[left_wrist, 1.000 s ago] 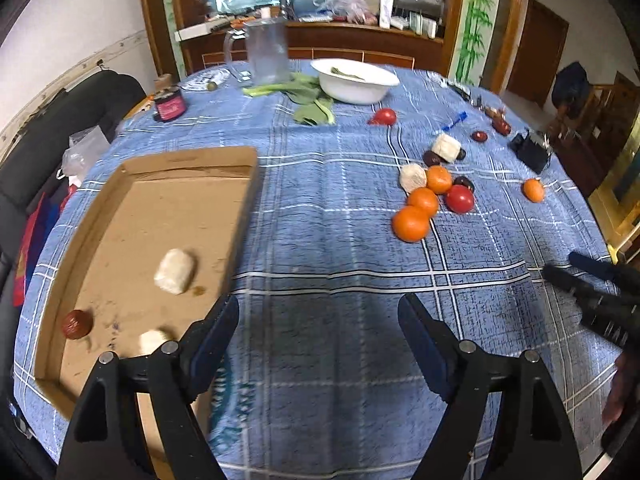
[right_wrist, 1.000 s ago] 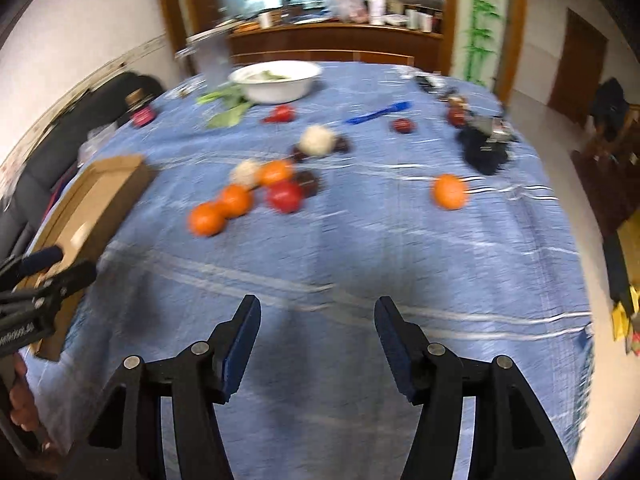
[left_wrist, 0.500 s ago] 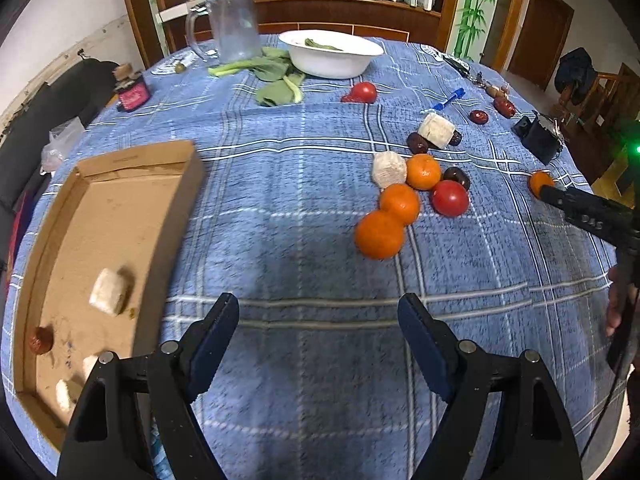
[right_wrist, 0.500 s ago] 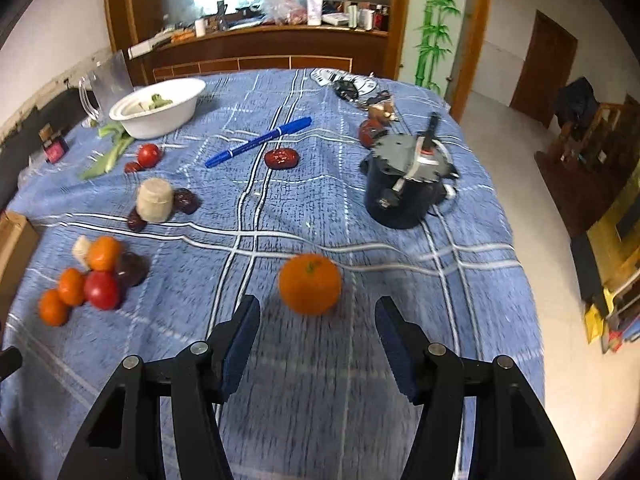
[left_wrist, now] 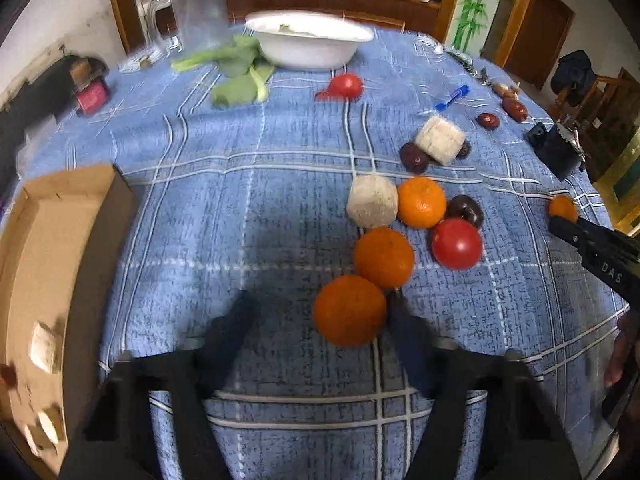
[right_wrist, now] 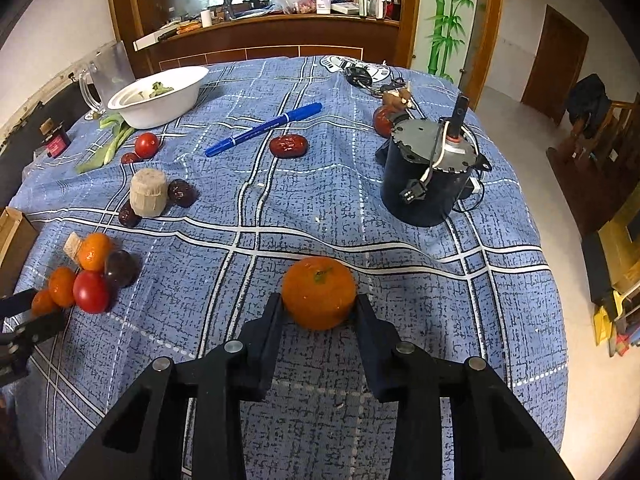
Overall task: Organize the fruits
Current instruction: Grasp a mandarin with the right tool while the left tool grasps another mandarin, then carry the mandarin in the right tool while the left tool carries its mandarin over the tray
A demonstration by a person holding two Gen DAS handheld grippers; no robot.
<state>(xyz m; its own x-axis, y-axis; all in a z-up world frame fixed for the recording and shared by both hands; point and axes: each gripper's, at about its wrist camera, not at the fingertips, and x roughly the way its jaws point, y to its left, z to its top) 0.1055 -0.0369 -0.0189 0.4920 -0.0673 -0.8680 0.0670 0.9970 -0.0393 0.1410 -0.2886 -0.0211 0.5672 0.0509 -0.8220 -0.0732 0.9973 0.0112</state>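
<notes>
A cluster of fruit lies on the blue checked cloth: three oranges, a red tomato, a dark date and a beige block. My left gripper is closing around the nearest orange. Its right finger touches the fruit and its left finger stands apart from it. In the right wrist view a lone orange sits between the closing fingers of my right gripper, and both pads touch its sides. A cardboard tray at the left holds beige blocks and a date.
A black motor with wires stands beyond the lone orange. A blue pen, a red date, a white bowl, greens, a small tomato and a glass jug lie farther back.
My left gripper moved right from the tray to the fruit cluster and its jaws narrowed around the nearest orange. My right gripper swung to the lone orange and closed onto it.
</notes>
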